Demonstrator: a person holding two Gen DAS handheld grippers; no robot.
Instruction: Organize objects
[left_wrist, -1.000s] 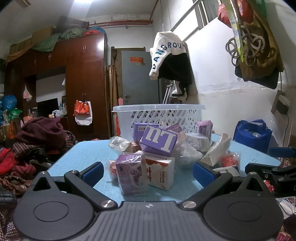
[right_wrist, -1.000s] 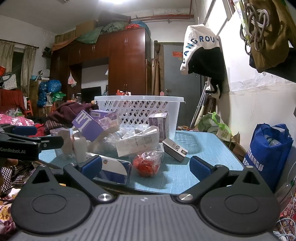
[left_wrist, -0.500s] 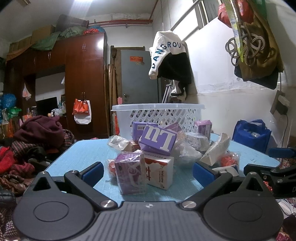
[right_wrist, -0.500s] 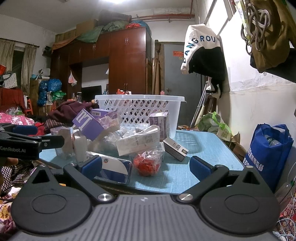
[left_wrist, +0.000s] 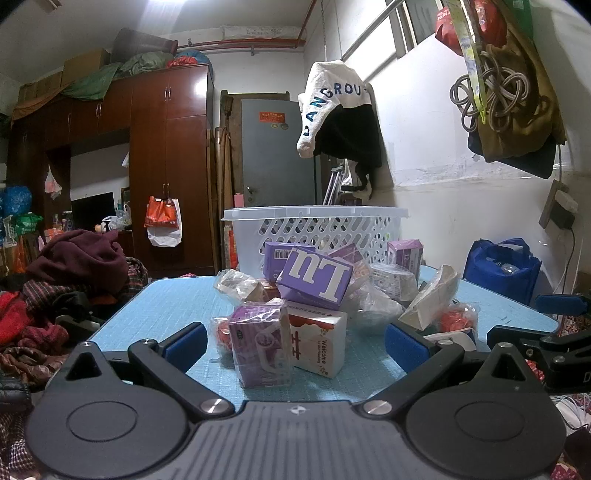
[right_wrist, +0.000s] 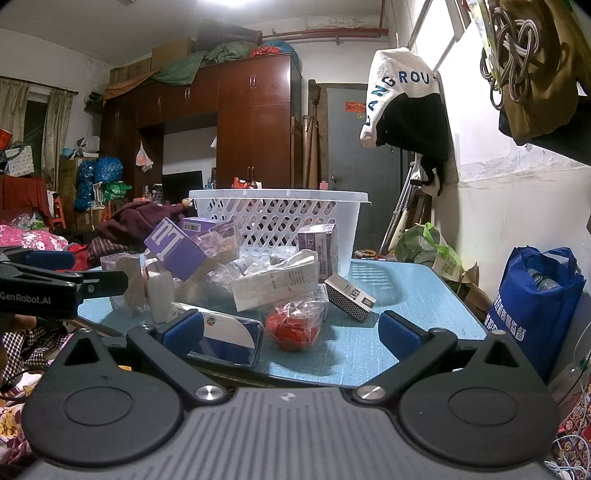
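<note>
A pile of boxes and plastic packets lies on the blue table (left_wrist: 173, 295). In the left wrist view a bagged purple box (left_wrist: 260, 345) and a white carton (left_wrist: 319, 339) stand nearest, with a purple box (left_wrist: 314, 278) on top. A white lattice basket (left_wrist: 314, 232) stands behind the pile. My left gripper (left_wrist: 291, 341) is open and empty, just short of the bagged purple box. In the right wrist view my right gripper (right_wrist: 290, 330) is open and empty, level with a red packet (right_wrist: 291, 326) and a blue-white pack (right_wrist: 225, 341). The basket (right_wrist: 280, 214) shows there too.
A blue bag (right_wrist: 535, 295) stands on the floor right of the table. Clothes are heaped to the left (left_wrist: 77, 258). A wardrobe (left_wrist: 170, 166) and a door fill the back. Clothes and cables hang on the right wall (left_wrist: 509, 99).
Both grippers have held almost still, and the pile has not moved.
</note>
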